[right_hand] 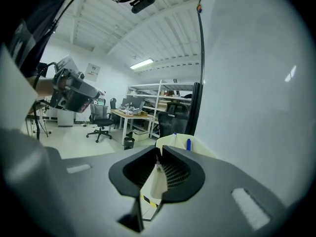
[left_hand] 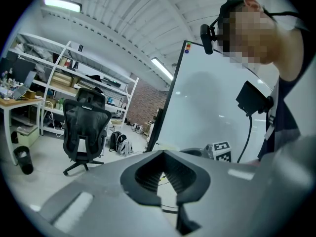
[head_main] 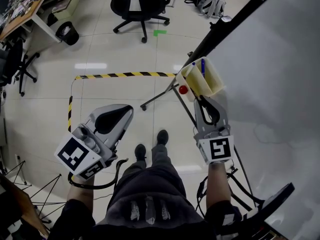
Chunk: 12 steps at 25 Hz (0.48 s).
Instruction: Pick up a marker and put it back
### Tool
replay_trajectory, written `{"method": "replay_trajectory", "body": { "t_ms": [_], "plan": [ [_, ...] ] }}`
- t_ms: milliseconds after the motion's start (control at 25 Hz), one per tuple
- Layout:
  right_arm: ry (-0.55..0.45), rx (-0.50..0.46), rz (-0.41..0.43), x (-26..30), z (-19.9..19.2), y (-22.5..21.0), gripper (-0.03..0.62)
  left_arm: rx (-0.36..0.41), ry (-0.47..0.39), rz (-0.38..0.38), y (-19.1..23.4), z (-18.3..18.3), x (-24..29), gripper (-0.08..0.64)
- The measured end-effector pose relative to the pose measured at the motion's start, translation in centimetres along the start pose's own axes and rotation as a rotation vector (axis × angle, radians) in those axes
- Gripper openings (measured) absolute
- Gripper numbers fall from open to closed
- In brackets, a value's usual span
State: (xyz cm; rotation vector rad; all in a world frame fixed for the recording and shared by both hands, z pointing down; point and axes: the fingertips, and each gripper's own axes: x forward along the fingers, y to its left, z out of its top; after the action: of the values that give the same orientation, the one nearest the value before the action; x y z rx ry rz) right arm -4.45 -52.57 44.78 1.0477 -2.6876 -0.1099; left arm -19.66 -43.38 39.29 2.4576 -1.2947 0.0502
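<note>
Overhead, left gripper fingers closed, right gripper nearly closed at one tray, two markers.

Glossy pale tiled floor, marked with a black-and-yellow hazard tape outline and one small green tape patch. Standing on it: black office chair, black bin, wheeled foot of a whiteboard stand, two dark shoes. At the board's edge, cream holder with blue marker upright inside.

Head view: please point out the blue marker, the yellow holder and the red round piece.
blue marker (head_main: 202, 67), head view, its blue shaft.
yellow holder (head_main: 213, 79), head view, its side wall.
red round piece (head_main: 183, 89), head view, its middle.
</note>
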Motion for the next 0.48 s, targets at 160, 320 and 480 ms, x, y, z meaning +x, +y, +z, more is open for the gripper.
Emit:
{"method": "replay_trajectory", "body": {
  "t_ms": [160, 320, 480],
  "plan": [
    [-0.021, 0.013, -0.002, -0.2, 0.8, -0.2, 0.041, 0.013, 0.006, -0.003, -0.3, -0.1, -0.1, 0.006],
    [-0.046, -0.005, -0.001, -0.5, 2.4, -0.5, 0.041, 0.021, -0.013, 0.004, -0.7, 0.4, -0.3, 0.006],
    [-0.07, -0.034, -0.006, -1.2, 4.6, -0.8, 0.041, 0.043, -0.027, 0.009, -0.8, 0.9, -1.1, 0.006]
  ]
}}
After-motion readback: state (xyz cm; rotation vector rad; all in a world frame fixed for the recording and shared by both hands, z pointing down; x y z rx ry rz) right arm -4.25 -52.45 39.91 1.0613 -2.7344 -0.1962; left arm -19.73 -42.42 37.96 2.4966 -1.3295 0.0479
